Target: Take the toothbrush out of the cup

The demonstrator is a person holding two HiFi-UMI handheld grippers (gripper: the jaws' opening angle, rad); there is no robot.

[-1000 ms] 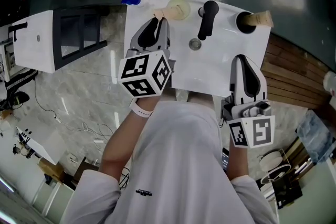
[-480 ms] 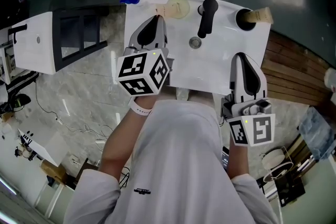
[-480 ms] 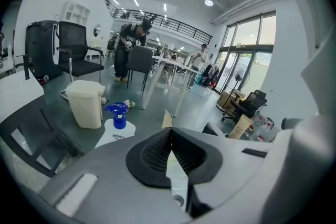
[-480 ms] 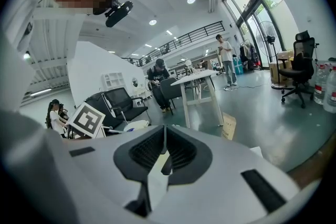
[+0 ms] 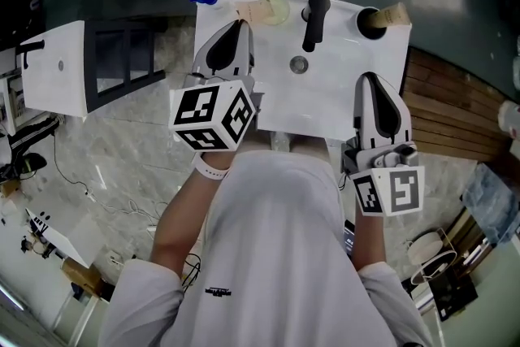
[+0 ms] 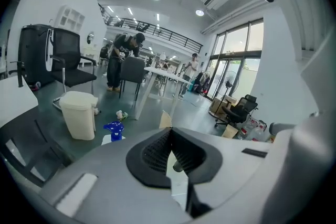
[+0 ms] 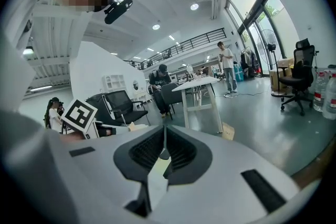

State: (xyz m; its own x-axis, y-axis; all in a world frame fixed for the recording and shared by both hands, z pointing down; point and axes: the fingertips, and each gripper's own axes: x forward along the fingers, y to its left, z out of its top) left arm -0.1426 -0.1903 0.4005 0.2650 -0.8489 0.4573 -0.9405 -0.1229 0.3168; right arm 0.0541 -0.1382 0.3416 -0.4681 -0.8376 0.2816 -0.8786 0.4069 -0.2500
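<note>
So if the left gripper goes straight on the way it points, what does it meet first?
Probably the small beige piece on the back edge of the sink, beside the pale cup; the left gripper points at it. Height is unclear.

"How are the two grippers held?"

"Both point forward, away from the torso. The left gripper (image 5: 241, 27) reaches farther ahead. The right gripper (image 5: 375, 81) sits farther back, well apart from the left one."

"And the jaws?"

"They are together on both, with the tips meeting and nothing between them."

"The arms?"

"Both are bare and bent at the elbow. The left forearm (image 5: 180, 215) has a white wristband (image 5: 213, 169) just behind its marker cube (image 5: 213, 114). The right forearm (image 5: 367, 244) runs straight back from its own cube (image 5: 392, 191)."
</note>
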